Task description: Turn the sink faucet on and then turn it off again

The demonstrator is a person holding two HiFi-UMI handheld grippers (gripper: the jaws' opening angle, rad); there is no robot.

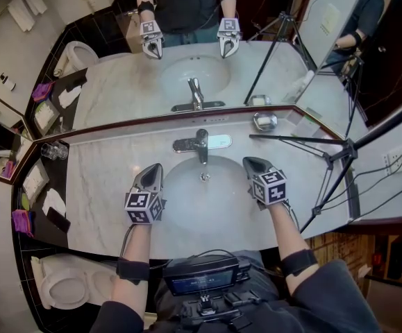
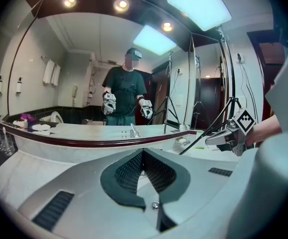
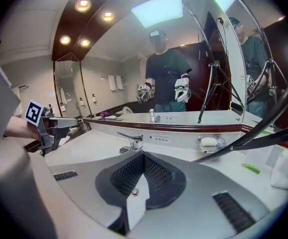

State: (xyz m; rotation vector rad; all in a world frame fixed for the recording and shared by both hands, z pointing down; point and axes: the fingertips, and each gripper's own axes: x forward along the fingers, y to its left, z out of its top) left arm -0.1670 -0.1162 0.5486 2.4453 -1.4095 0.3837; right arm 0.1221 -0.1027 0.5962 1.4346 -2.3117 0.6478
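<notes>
Surface: a pale marble table [image 1: 96, 186] ran across the room, edged at the back by a dark reddish strip.
Basin: an oval white sink [image 1: 176, 207] sat in the middle of the table, its drain showing at the bottom.
Task's thing: the chrome faucet [image 1: 201, 144] stood at the middle of the sink's back rim, its handle reaching to the left and its spout over the basin; neither gripper touched it.
Left hand: the left gripper [image 1: 156, 166] hung over the sink's left rim, its fingers [image 2: 129, 172] pressed together with nothing between them.
Right hand: the right gripper [image 1: 246, 161] hung over the sink's right rim, aimed toward the faucet, its fingers [image 3: 158, 176] pressed together and empty.
Back wall: a wide mirror [image 1: 117, 89] rose from the strip and gave back the table, the faucet and the person holding both grippers.
Right side: a soap dish [image 1: 264, 121] with a white bar lay near the back; a black tripod [image 1: 329, 157] stretched one leg over the table toward it.
Left side: drinking glasses [image 1: 53, 150] stood in the back corner; a white toilet [image 1: 65, 283] stood beyond the table's end, against dark tiles.
Ceiling: round ceiling lights [image 3: 83, 5] and a bright panel shone overhead.
</notes>
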